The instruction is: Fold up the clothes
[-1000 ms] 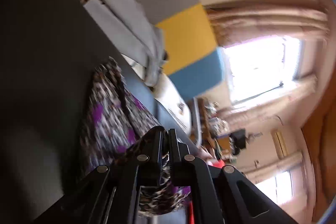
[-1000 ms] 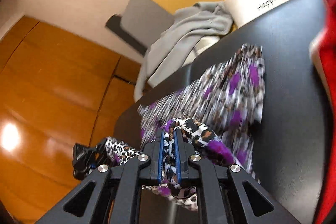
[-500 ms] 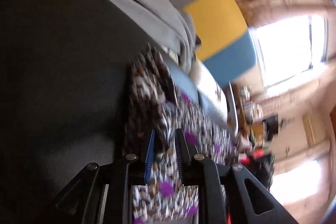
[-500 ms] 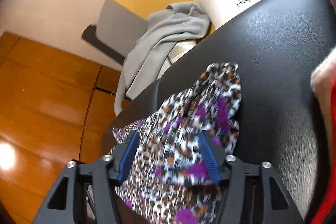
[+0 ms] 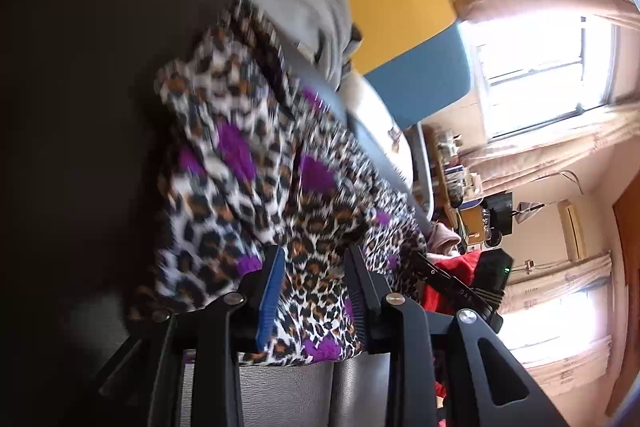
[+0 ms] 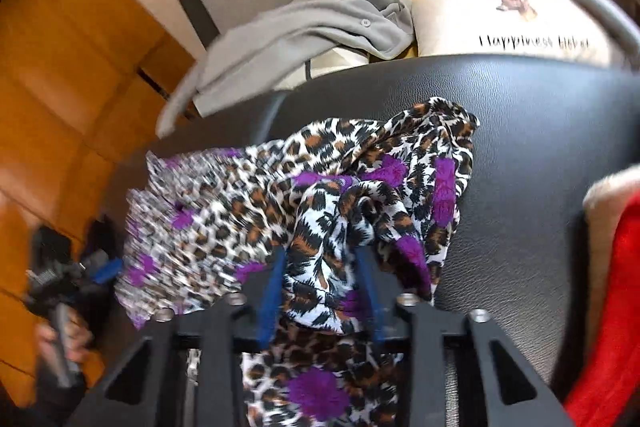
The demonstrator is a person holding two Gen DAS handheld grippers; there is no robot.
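A leopard-print garment with purple spots lies bunched on the black leather surface; it also shows in the right wrist view. My left gripper is open, its jaws apart over the near edge of the garment. My right gripper is open too, with cloth lying between its fingers but not pinched. The left gripper also shows at the left edge of the right wrist view.
A grey garment hangs over a chair behind the black surface. A white printed cushion sits at the back right. A red item lies at the right edge. An orange wooden wall stands on the left.
Both grippers were shut on the leopard-print garment and have opened, letting it drop onto the black surface. The garment now lies lower and more spread out.
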